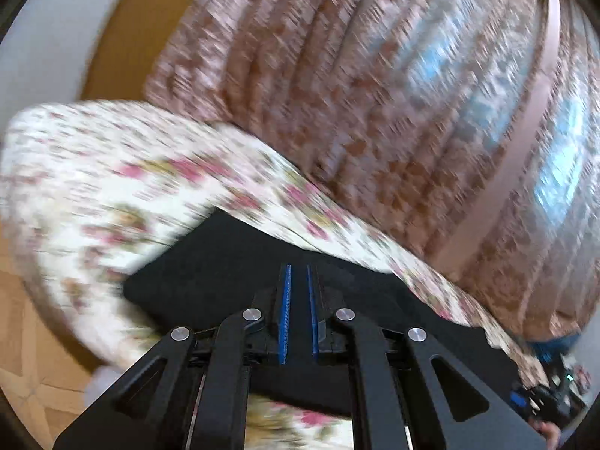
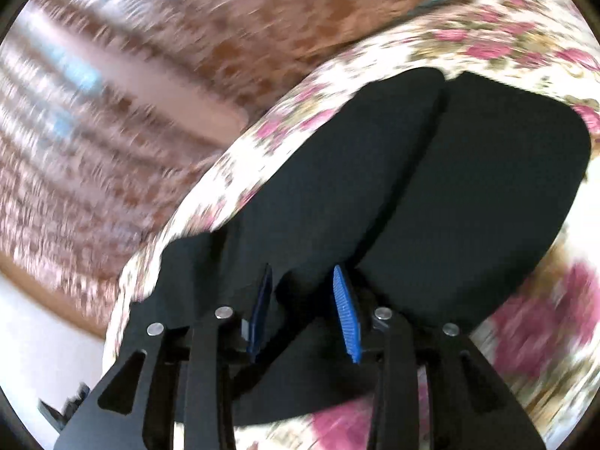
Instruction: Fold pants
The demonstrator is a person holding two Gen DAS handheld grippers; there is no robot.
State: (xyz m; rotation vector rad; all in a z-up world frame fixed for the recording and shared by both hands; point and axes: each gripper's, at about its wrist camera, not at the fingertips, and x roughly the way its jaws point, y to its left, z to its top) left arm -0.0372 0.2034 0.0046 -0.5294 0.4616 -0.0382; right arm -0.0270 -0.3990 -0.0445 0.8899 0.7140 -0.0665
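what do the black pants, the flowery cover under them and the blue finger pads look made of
Pants: matte black cloth, probably a soft knit or cotton; no sheen, soft rounded folds.
Cover: printed fabric, cream with pink roses; it drapes over the edge. Blur hides the weave.
Pads: blue ribbed rubber or plastic; fine ridges show.

The pants (image 2: 431, 172) lie on the bed (image 2: 525, 318), which serves as the landmark. In the right wrist view the two legs lie side by side, touching along a seam, their ends toward the bed's far edge. The right claw (image 2: 305, 300) hangs over the pants' near end, cloth between its parted pads. In the left wrist view the left claw (image 1: 299, 281) is over the pants (image 1: 225, 262). Curtains (image 1: 375, 93) hang behind the bed; the floor (image 1: 22, 337) lies left of it.
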